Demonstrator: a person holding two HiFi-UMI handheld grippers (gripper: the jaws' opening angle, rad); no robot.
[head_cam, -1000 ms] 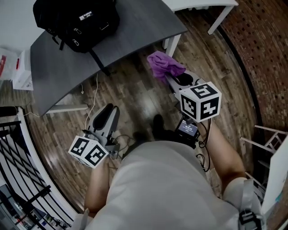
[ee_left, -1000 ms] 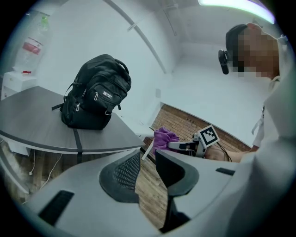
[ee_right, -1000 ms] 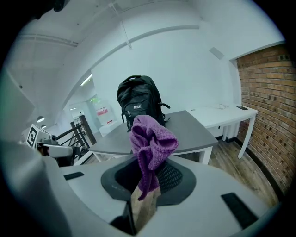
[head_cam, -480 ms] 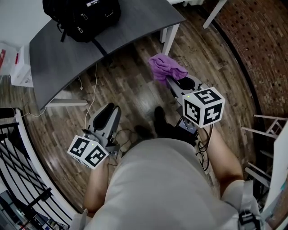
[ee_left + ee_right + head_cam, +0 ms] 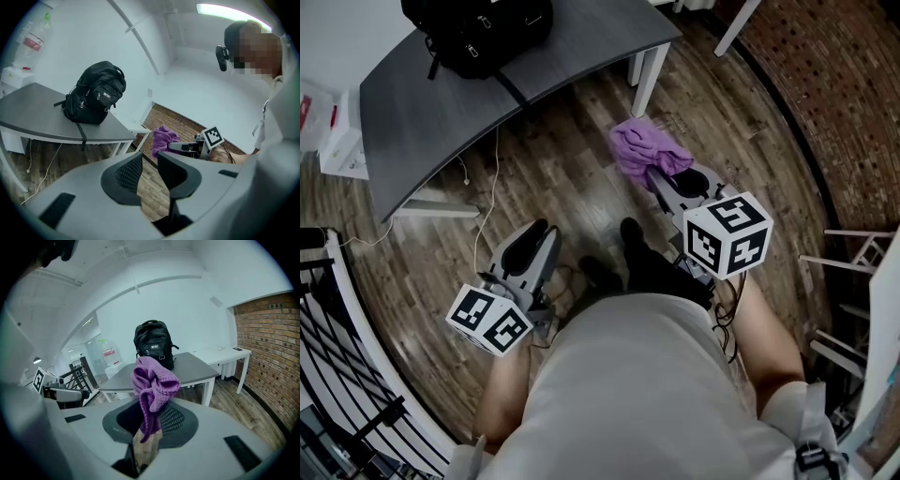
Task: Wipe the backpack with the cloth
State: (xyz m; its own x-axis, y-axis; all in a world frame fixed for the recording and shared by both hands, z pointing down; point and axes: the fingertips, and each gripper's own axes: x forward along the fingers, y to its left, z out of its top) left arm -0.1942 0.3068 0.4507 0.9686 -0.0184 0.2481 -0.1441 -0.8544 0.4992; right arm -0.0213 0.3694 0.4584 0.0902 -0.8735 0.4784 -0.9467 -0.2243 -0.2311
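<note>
The black backpack (image 5: 478,33) (image 5: 96,93) (image 5: 153,348) stands upright at the far end of the grey table (image 5: 422,112). A purple cloth (image 5: 642,155) (image 5: 152,385) hangs bunched from my right gripper (image 5: 661,178) (image 5: 151,420), which is shut on it and held over the wooden floor, well short of the table. My left gripper (image 5: 536,242) (image 5: 150,168) hangs lower on the left, jaws nearly together with only a thin slit and nothing between them. The left gripper view also shows the cloth (image 5: 164,138) off to its right.
A white desk (image 5: 642,80) stands beside the grey table. A brick wall (image 5: 825,103) runs along the right. Black railing (image 5: 337,356) closes the left side, with white boxes (image 5: 337,131) by the wall. A cable (image 5: 492,178) trails on the floor under the table.
The table and backpack have slid up and away in the head view. Both grippers sit slightly lower and farther from the table; the cloth stays in the right gripper.
</note>
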